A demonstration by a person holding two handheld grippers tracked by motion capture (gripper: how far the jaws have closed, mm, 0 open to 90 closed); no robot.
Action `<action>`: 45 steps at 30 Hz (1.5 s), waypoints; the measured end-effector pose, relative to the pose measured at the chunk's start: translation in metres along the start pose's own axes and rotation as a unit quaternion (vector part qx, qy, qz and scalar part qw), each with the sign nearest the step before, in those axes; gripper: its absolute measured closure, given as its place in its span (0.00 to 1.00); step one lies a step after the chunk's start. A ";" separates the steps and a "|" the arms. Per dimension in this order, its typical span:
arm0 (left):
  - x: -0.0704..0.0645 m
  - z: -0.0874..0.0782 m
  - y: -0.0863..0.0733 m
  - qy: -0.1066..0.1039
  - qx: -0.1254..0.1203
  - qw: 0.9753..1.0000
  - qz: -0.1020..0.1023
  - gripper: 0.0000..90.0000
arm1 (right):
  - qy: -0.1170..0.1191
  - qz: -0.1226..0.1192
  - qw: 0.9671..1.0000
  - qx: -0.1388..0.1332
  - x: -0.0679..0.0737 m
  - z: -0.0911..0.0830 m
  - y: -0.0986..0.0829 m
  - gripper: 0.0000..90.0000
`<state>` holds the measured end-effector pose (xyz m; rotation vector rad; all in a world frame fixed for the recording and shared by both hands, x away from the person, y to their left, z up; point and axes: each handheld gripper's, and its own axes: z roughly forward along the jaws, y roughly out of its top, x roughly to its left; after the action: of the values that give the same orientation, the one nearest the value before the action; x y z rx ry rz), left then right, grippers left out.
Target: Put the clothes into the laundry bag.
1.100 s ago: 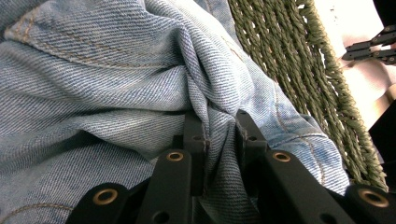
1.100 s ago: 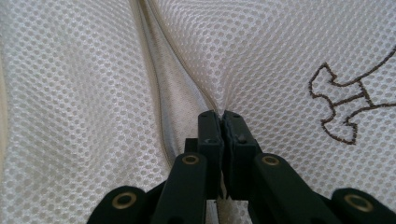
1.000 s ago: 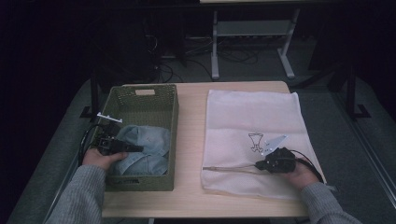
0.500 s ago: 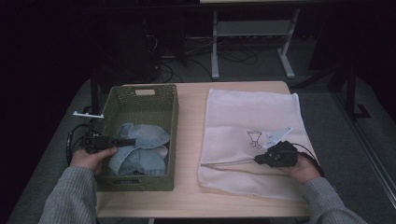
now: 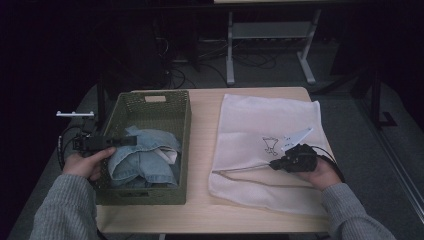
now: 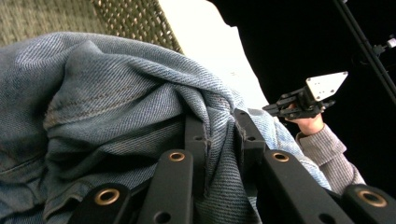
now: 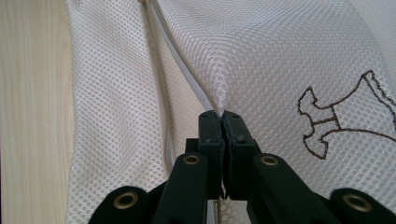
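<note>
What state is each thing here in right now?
Denim garment: crumpled in the basket, a fold pinched by the left claw.
Green basket: upright on the table, no lid.
Mesh bag: lying flat, a fold pinched by the right claw.

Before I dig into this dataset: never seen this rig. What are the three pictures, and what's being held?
No robot here: a person holds a two-jaw gripper in each hand at a wooden table. The high view looks down from above the person's side. The other two views come from cameras riding on the grippers, looking along their black jaws. On the table sit a green woven basket holding denim jeans, and a white mesh laundry bag with a small embroidered figure. The left gripper is clamped on a fold of the jeans. The right gripper is shut on a pinch of the bag's mesh beside its zipper.
</note>
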<state>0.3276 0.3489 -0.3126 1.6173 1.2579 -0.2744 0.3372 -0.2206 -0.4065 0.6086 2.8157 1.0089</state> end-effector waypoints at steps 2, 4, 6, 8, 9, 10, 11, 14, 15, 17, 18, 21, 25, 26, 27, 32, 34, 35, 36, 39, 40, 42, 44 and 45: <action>-0.003 -0.002 0.003 -0.004 -0.006 1.000 0.002 0.89 | 0.000 0.001 1.000 -0.001 -0.001 -0.001 0.002 0.96; -0.006 -0.003 0.005 -0.004 -0.009 1.000 0.003 0.89 | 0.000 0.003 1.000 -0.002 -0.002 -0.003 0.003 0.96; -0.010 -0.004 0.007 -0.005 -0.011 1.000 0.007 0.89 | 0.000 0.003 1.000 -0.003 -0.003 -0.004 0.004 0.96; -0.013 -0.003 0.010 -0.003 -0.009 1.000 0.009 0.89 | -0.001 0.003 1.000 -0.005 -0.004 -0.005 0.006 0.96; -0.015 -0.004 0.010 -0.004 -0.014 1.000 0.011 0.89 | 0.000 0.003 1.000 -0.007 -0.005 -0.006 0.006 0.97; -0.016 -0.004 0.011 -0.004 -0.016 1.000 0.011 0.89 | 0.000 0.005 1.000 -0.009 -0.005 -0.006 0.006 0.96; -0.017 -0.005 0.012 -0.005 -0.016 1.000 0.013 0.89 | 0.001 0.006 1.000 -0.010 -0.005 -0.006 0.005 0.97; -0.021 -0.007 0.015 -0.005 -0.019 1.000 0.015 0.89 | 0.001 0.006 1.000 -0.008 -0.006 -0.005 0.005 0.96; -0.023 -0.006 0.016 -0.003 -0.015 1.000 0.016 0.89 | 0.001 0.007 1.000 -0.009 -0.006 -0.006 0.005 0.96; -0.024 -0.006 0.017 -0.002 -0.014 1.000 0.017 0.89 | 0.002 0.009 1.000 -0.009 -0.007 -0.005 0.005 0.96; -0.024 -0.007 0.017 -0.001 -0.015 1.000 0.017 0.89 | 0.003 0.010 1.000 -0.009 -0.007 -0.005 0.005 0.97; -0.025 -0.006 0.018 -0.001 -0.014 1.000 0.016 0.89 | 0.002 0.009 1.000 -0.009 -0.007 -0.005 0.005 0.97; -0.028 -0.006 0.019 -0.001 -0.017 1.000 0.016 0.90 | 0.002 0.010 1.000 -0.010 -0.008 -0.005 0.005 0.97; -0.029 -0.007 0.020 -0.001 -0.018 1.000 0.015 0.90 | 0.002 0.010 1.000 -0.010 -0.008 -0.005 0.005 0.97; -0.030 -0.007 0.021 -0.003 -0.018 1.000 0.011 0.89 | 0.003 0.011 1.000 -0.010 -0.008 -0.005 0.005 0.97; -0.030 -0.010 0.023 -0.011 -0.031 0.999 0.000 0.89 | 0.003 0.012 1.000 -0.011 -0.009 -0.004 0.005 0.97; -0.032 -0.012 0.024 -0.014 -0.036 0.999 -0.001 0.89 | 0.003 0.012 1.000 -0.011 -0.009 -0.004 0.005 0.97; -0.033 -0.014 0.025 -0.016 -0.037 0.999 0.003 0.89 | 0.004 0.013 1.000 -0.011 -0.009 -0.004 0.005 0.97; -0.037 -0.016 0.027 -0.020 -0.041 0.999 0.007 0.89 | 0.005 0.015 1.000 -0.012 -0.010 -0.005 0.005 0.97; -0.045 -0.021 0.032 -0.027 -0.048 0.998 0.015 0.89 | 0.006 0.017 1.000 -0.014 -0.011 -0.006 0.006 0.97; -0.050 -0.022 0.035 -0.030 -0.051 0.998 0.020 0.89 | 0.005 0.015 1.000 -0.013 -0.011 -0.006 0.007 0.97; -0.058 -0.025 0.039 -0.034 -0.055 0.998 0.026 0.89 | 0.004 0.013 1.000 -0.013 -0.011 -0.008 0.011 0.97; -0.065 -0.028 0.043 -0.038 -0.057 0.997 0.033 0.89 | 0.004 0.013 1.000 -0.014 -0.012 -0.010 0.014 0.97; -0.068 -0.030 0.045 -0.041 -0.060 0.997 0.036 0.89 | 0.004 0.013 1.000 -0.015 -0.013 -0.011 0.015 0.97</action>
<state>0.3239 0.3359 -0.2267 1.5305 1.1304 -0.2145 0.3518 -0.2214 -0.3896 0.6402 2.8004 1.0592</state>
